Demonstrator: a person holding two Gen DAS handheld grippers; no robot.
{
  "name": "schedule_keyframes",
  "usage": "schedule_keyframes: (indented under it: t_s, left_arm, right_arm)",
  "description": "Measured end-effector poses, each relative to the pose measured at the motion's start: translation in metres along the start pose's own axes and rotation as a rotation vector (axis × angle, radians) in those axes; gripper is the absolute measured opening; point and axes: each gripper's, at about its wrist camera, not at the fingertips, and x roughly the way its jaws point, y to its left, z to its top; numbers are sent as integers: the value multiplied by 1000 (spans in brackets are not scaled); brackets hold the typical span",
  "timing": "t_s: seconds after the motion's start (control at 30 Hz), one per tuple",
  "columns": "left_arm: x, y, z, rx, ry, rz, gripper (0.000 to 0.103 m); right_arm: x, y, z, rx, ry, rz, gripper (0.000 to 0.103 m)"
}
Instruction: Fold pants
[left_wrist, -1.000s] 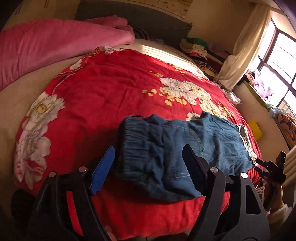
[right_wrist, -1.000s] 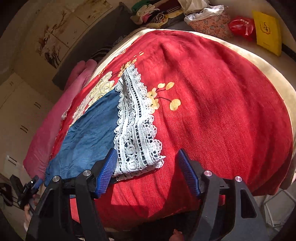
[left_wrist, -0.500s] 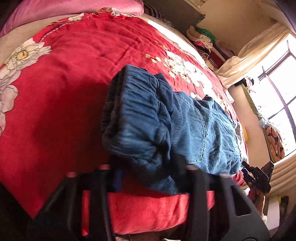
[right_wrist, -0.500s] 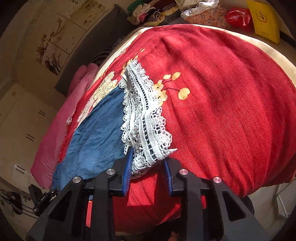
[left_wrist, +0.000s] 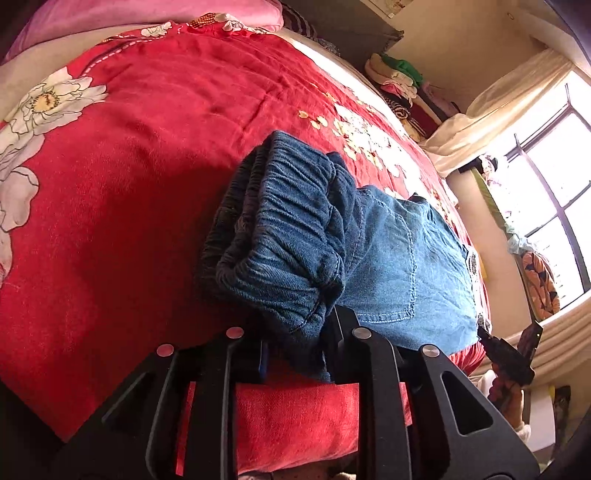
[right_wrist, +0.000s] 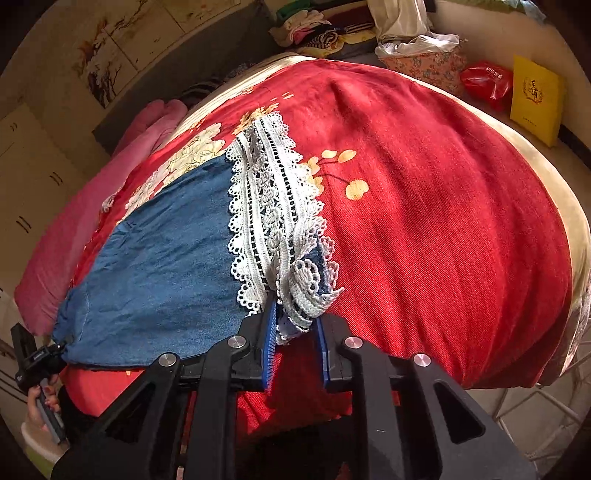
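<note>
A bed (left_wrist: 155, 192) under a red floral cover fills a sunlit room, a window (left_wrist: 554, 177) glaring at the right and stacked clothes (left_wrist: 402, 85) against the far wall. The denim pants (left_wrist: 388, 266) lie across the cover near its front edge; where that edge drops away the floor is cut off, and the fisheye rim darkens the corners. The left claw (left_wrist: 295, 350) has just been closing and, as far as the shadow there allows, pinches the bunched elastic waistband (left_wrist: 284, 236), its blue pads mostly buried in cloth. At the other end, the right claw (right_wrist: 295, 343) has likewise been narrowing and grips the white lace hem (right_wrist: 273, 221), the lace gathered up between its blue pads (right_wrist: 269, 332). A pink quilt (right_wrist: 70, 236) lies along the far side of the bed; a yellow packet (right_wrist: 535, 96) and red bag (right_wrist: 487, 83) sit beyond the cover, clear of the pants.
</note>
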Motion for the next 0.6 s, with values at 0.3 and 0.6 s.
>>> schedule_keyframes:
  t_s: [0.3,0.6]
  left_arm:
    - [-24,-10,0,41,-26,16,28]
    - [-40,-17,0,126,-81,179,60]
  right_arm:
    - [-42,1,8,-4,-111,-47,46]
    - [-20,83,0,-263,-56,75,54]
